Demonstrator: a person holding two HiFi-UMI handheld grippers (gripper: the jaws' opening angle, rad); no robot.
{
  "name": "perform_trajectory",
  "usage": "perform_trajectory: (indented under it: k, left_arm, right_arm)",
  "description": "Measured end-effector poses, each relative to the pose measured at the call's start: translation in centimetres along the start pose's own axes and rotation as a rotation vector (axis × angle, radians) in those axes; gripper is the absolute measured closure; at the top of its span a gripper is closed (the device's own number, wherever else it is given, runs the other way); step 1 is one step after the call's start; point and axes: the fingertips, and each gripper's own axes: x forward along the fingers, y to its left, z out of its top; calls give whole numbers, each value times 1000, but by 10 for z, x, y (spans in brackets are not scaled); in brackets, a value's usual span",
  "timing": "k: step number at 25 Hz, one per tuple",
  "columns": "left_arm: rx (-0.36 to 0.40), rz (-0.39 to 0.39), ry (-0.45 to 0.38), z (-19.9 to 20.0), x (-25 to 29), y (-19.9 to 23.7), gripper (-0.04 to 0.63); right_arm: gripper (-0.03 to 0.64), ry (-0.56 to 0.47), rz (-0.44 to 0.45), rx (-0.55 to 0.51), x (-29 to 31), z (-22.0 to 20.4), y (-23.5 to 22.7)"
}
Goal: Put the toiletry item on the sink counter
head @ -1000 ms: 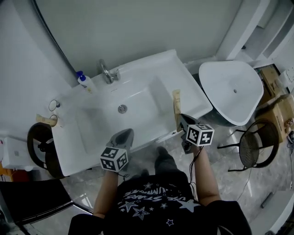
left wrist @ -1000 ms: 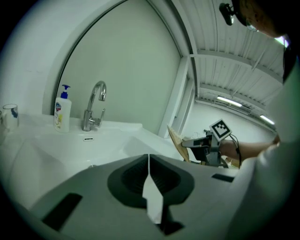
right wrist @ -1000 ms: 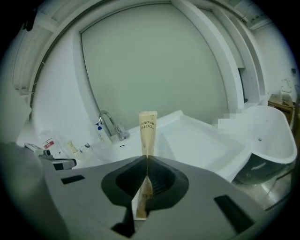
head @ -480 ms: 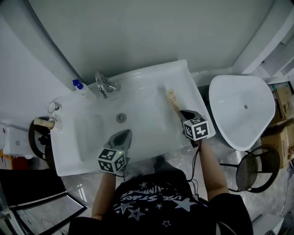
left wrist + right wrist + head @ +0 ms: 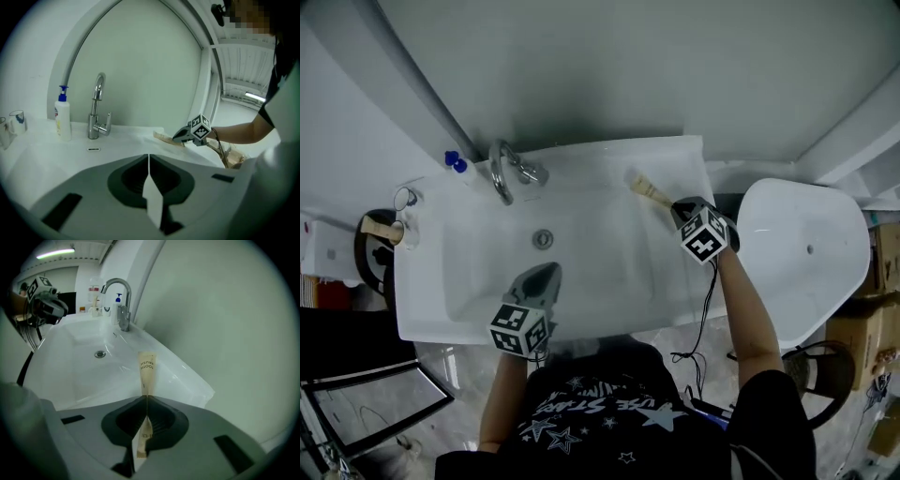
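Toothbrush packet (image 5: 146, 373), a narrow tan paper sleeve printed with the word "toothbrush", is clamped edge-on in your right gripper (image 5: 146, 397). The jaws are pinched tight on its near end and most of its length sticks out ahead of them. From the head view, the right gripper (image 5: 677, 208) reaches over the right side of the sink. The packet (image 5: 649, 190) points toward the back right corner of the sink counter (image 5: 686, 164). Whether its far tip touches the counter, you cannot tell.

Closest to your body, your left gripper (image 5: 542, 275) hangs over the front edge of the basin, left of centre. Its own view shows the left gripper (image 5: 148, 157) with both jaws pressed together and nothing between them. That view also catches the right gripper (image 5: 180, 137) off to the right, with the packet (image 5: 164, 137) low over the white counter.

Beyond the grippers lies the white rectangular basin (image 5: 609, 272), with a round metal drain (image 5: 543, 239) near its middle. At the back rim stands a chrome faucet (image 5: 502, 169), its spout curving forward over the basin. Just left of the faucet is a white soap bottle (image 5: 453, 161) with a blue pump top. Farther left, on the counter's left end, sits a clear glass cup (image 5: 406, 199). A plain pale wall (image 5: 600, 66) rises behind the sink. To the right of the sink, well apart from the packet, stands a large white tub-shaped fixture (image 5: 811, 262).
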Motion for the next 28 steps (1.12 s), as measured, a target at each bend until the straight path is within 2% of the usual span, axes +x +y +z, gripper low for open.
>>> perform_trajectory:
  k: [8, 14, 19, 23, 28]
  left_arm:
    - [-51, 100, 4, 4, 9, 10, 575]
    - [-90, 148, 18, 1, 15, 20, 575]
    - [-119, 179, 24, -4, 16, 32, 575]
    - [-139, 194, 26, -7, 18, 39, 575]
    - [-140, 189, 30, -5, 23, 37, 575]
  right_arm:
    - [598, 9, 37, -267, 42, 10, -40]
    - [598, 9, 114, -432, 71, 22, -51]
    - [597, 26, 143, -493, 87, 22, -59]
    - [597, 9, 132, -479, 96, 26, -68]
    - [595, 40, 111, -527, 101, 24, -73]
